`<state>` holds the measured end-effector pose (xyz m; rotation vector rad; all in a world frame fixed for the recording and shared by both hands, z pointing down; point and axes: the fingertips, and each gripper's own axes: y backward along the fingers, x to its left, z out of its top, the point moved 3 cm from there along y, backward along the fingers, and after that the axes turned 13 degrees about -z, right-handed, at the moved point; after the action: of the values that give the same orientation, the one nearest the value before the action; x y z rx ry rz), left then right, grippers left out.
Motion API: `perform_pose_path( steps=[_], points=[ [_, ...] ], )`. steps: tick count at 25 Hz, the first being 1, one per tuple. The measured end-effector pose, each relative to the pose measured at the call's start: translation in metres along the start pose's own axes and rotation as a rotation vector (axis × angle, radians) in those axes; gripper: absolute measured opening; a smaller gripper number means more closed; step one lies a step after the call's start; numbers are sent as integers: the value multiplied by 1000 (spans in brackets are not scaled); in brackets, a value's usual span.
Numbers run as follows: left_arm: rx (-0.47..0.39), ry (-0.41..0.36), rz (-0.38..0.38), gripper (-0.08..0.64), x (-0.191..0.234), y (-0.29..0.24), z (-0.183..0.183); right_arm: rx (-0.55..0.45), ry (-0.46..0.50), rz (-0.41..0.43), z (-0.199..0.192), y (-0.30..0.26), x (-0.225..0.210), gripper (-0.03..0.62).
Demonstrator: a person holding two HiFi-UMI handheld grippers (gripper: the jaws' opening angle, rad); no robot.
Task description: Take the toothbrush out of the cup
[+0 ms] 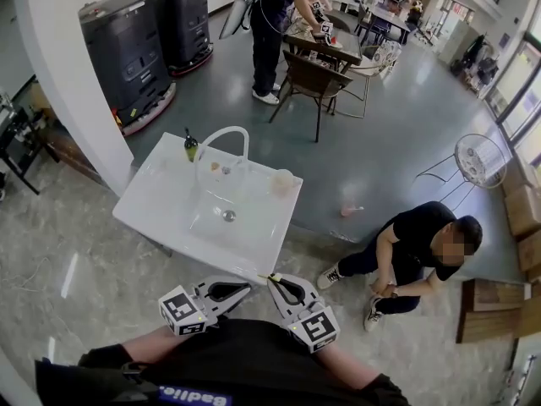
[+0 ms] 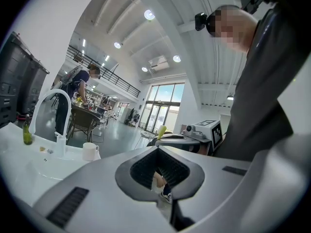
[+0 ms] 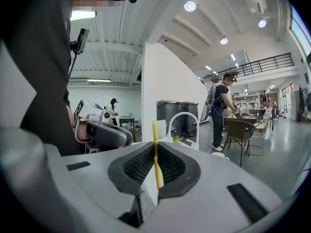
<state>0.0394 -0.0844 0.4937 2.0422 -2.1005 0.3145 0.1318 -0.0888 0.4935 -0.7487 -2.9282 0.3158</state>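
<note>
Right tongs (image 3: 156, 169) clenched on toothbrush (image 3: 155, 137): yellow handle pinched between pads, standing roughly upright, bristle end apparently up. Same in head view: right tongs (image 1: 275, 282) close to body, just off near corner of sink top (image 1: 161, 205), toothbrush (image 1: 275, 277) only a small yellow sliver at the tips. Left tongs (image 2: 158, 150) closed with nothing between pads, only floor and a shoe showing through the gap. Level with right tongs, tips nearly facing, not touching toothbrush as far as visible.

Cup (image 1: 282, 182) upright near far right edge of sink top, close to faucet (image 1: 226, 134), well apart from toothbrush. No handle sticking out of cup (image 2: 90, 151) in left gripper view; inside not visible.

Progress, as judged: removal looks done, toothbrush clear of cup and in a firm-looking grip. Left, if anything: setting toothbrush down somewhere. Task sentence asks for nothing past taking it out.

Green bottle (image 1: 191, 146) at far left corner of sink top, away from both tongs.
</note>
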Motion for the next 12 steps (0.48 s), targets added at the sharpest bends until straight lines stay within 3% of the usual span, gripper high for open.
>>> perform_pose_path(
  steps=[12],
  points=[
    [-1,4,-1,6,-2,0,-4,-7,2,10,-1,-2,8,29]
  ],
)
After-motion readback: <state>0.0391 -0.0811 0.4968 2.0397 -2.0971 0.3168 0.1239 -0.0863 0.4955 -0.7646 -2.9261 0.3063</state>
